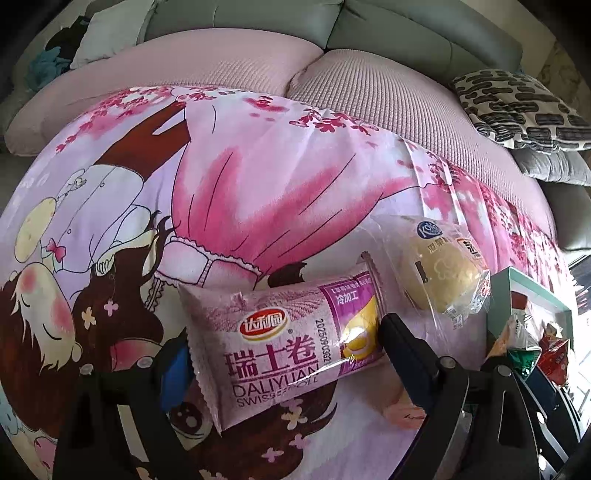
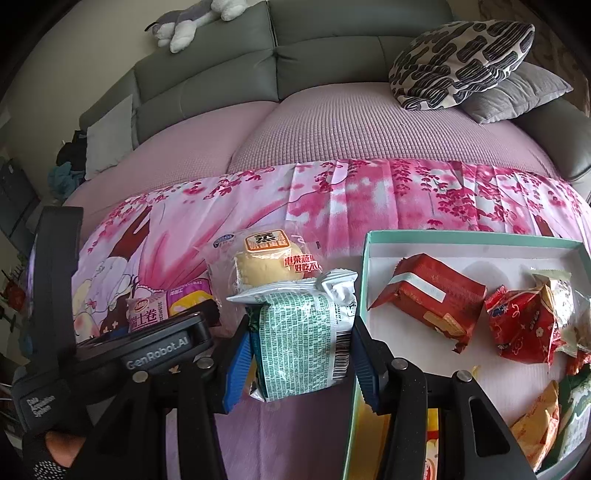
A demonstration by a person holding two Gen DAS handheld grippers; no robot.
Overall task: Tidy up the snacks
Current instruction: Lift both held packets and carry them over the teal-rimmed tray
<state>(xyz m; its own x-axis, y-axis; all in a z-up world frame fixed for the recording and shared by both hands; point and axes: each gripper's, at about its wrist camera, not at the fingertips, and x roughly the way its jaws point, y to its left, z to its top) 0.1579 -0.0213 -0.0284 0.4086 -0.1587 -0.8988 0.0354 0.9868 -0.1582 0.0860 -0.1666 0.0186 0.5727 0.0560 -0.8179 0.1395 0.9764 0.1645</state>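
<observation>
A purple Swiss-roll packet (image 1: pixel 280 343) lies on the pink cartoon blanket (image 1: pixel 258 192) between the fingers of my left gripper (image 1: pixel 282 339). The jaws stand wide and open, one finger close at each end of the packet. Beside it lies a clear packet with a yellow steamed cake (image 1: pixel 443 280), also seen in the right wrist view (image 2: pixel 269 266). My right gripper (image 2: pixel 300 339) is shut on a green and silver packet (image 2: pixel 299 332), held just left of the teal box (image 2: pixel 461 238). Its right finger hangs over the box's left wall.
The box holds several wrapped snacks, among them a red packet (image 2: pixel 432 299) and an orange one (image 2: pixel 539 424). The left gripper's body (image 2: pixel 162 350) sits close to the right gripper. Behind are a grey sofa back, a patterned cushion (image 2: pixel 461 62) and a plush toy (image 2: pixel 192 22).
</observation>
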